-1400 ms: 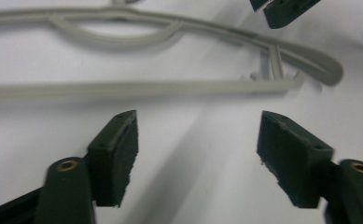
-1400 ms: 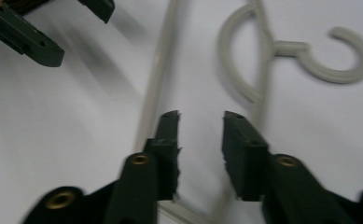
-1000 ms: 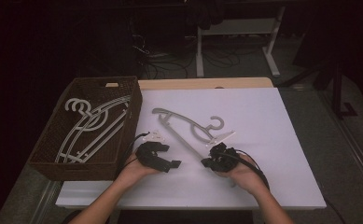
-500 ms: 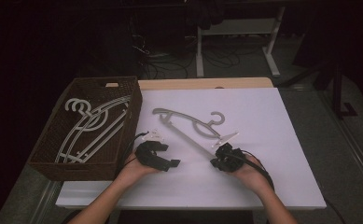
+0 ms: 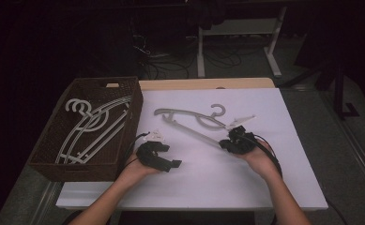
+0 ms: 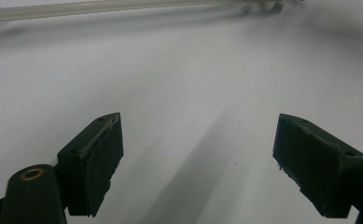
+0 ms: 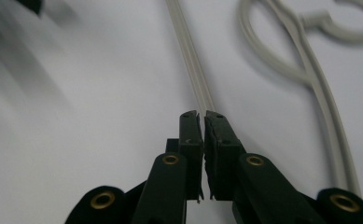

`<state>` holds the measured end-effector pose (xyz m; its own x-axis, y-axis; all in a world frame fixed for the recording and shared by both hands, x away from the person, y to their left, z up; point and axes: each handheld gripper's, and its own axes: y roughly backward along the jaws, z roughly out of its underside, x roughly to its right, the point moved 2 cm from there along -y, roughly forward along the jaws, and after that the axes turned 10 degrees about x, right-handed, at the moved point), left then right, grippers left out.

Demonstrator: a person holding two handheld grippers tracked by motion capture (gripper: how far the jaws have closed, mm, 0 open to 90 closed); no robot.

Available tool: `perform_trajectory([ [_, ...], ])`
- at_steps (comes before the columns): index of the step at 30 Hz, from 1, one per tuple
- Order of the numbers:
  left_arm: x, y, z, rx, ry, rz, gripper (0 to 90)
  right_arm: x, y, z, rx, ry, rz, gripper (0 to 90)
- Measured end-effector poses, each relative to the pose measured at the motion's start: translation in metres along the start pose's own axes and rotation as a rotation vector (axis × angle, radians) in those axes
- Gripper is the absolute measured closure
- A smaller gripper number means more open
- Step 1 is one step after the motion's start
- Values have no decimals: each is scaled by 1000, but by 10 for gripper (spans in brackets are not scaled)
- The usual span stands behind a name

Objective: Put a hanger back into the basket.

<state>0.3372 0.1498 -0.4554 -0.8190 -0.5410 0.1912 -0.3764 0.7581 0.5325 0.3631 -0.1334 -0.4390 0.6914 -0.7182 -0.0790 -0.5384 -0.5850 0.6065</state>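
On the white table (image 5: 264,183), just right of the brown basket (image 5: 44,161), a grey hanger (image 5: 189,116) lies flat; its straight bar (image 7: 191,60) runs from near the basket's rim to the right gripper (image 5: 231,140), whose jaws are pinched almost together on the bar's end; farther from the basket than the left gripper (image 5: 163,161), which rests on the table close beside the basket with jaws spread wide and nothing between them; more grey hangers (image 5: 93,124) lie inside the basket.
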Motion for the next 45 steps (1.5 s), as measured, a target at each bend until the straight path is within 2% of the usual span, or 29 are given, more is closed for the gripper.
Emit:
perform_trajectory([
  [3, 0, 0, 0, 0, 2, -1, 161, -2, -26, -23, 24, 24, -29, 863],
  [6, -2, 1, 0, 5, 9, -4, 161, -1, -56, -43, 21, 20, -28, 890],
  [7, -2, 2, 0, 6, 12, -4, 161, -1, -56, -43, 21, 20, -28, 890],
  [8, -3, 2, 0, 6, 11, -4, 161, -1, -66, -49, 17, 22, -26, 891],
  [9, -3, 2, 1, 6, 14, -4, 161, 1, -85, -60, 10, 14, -22, 891],
  [10, -4, 2, 1, 4, 12, -3, 161, 2, -93, -64, 5, 11, -21, 891],
  [11, -4, 2, 1, 4, 13, -4, 161, 2, -101, -68, -2, 10, -19, 891],
  [12, -4, 2, 1, 4, 13, -4, 161, 2, -101, -68, -2, 10, -19, 891],
  [13, -4, 2, 1, 4, 13, -3, 161, 5, -117, -73, -14, 0, -11, 891],
  [18, -4, 4, 1, 11, 15, -5, 161, 3, -144, -76, -52, -7, -41, 891],
  [19, -4, 4, 1, 11, 15, -5, 161, 3, -144, -76, -52, -7, -41, 891],
  [22, -5, 4, 1, 12, 18, -8, 162, -2, -145, -73, -62, -14, -108, 892],
  [25, -6, 4, 2, 6, 17, -11, 162, -5, -142, -71, -78, -4, -134, 893],
  [26, -5, 3, 2, 8, 17, -11, 162, -11, -138, -68, -89, 20, -166, 893],
  [27, -5, 3, 2, 8, 17, -11, 162, -11, -138, -68, -89, 20, -166, 893],
  [31, -4, 6, -1, 20, 10, -13, 162, -25, -129, -60, -109, 62, -229, 893],
  [39, 2, 21, -15, 79, -10, -26, 162, -52, -101, -36, -137, 149, -329, 893],
  [45, -1, 22, -14, 77, -5, -33, 162, -71, -77, -16, -175, 196, -404, 893],
])
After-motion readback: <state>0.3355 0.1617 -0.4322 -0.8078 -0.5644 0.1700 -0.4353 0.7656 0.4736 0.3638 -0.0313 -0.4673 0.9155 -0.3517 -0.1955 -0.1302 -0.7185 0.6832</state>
